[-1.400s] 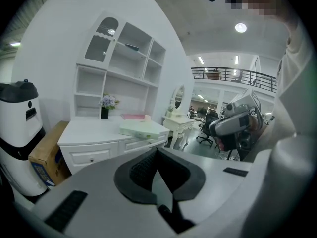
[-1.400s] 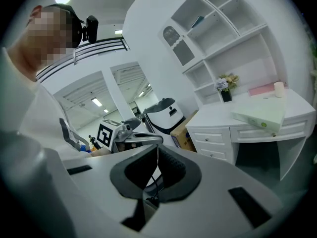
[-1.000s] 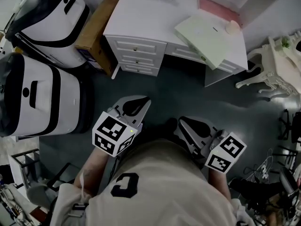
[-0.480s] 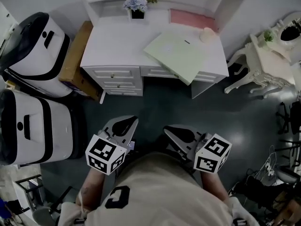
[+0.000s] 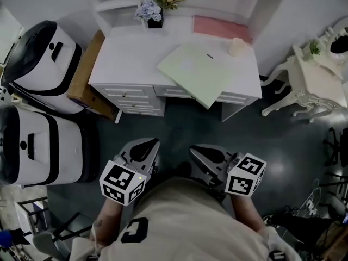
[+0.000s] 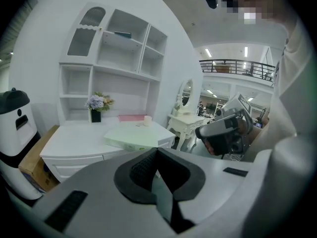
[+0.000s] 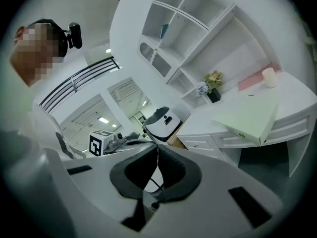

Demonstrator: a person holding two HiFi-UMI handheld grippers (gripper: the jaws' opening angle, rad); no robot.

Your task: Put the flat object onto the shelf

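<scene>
A flat pale green box (image 5: pixel 197 71) lies askew on the white desk (image 5: pixel 125 64), one corner overhanging the front edge; it also shows as the pale green box (image 6: pixel 134 136) and the pale green box (image 7: pixel 250 118). White shelves (image 6: pixel 119 53) rise behind the desk. My left gripper (image 5: pixel 145 147) and right gripper (image 5: pixel 202 154) hover over the dark floor, well short of the desk, both shut with nothing between the jaws. In the gripper views the left gripper (image 6: pixel 156 152) and right gripper (image 7: pixel 157 150) show tips touching.
On the desk stand a flower vase (image 5: pixel 154 12), a pink flat item (image 5: pixel 220 26) and a small candle (image 5: pixel 235 47). Two white-and-black machines (image 5: pixel 38 140) and a cardboard box (image 5: pixel 87 75) sit left. An ornate white table (image 5: pixel 312 83) stands right; cables (image 5: pixel 321 211) lie on the floor.
The view has shifted so the desk and green box sit more centred, with the shelf and vase now showing. Both grippers stay shut and empty, low in the frame, slightly closer together.
</scene>
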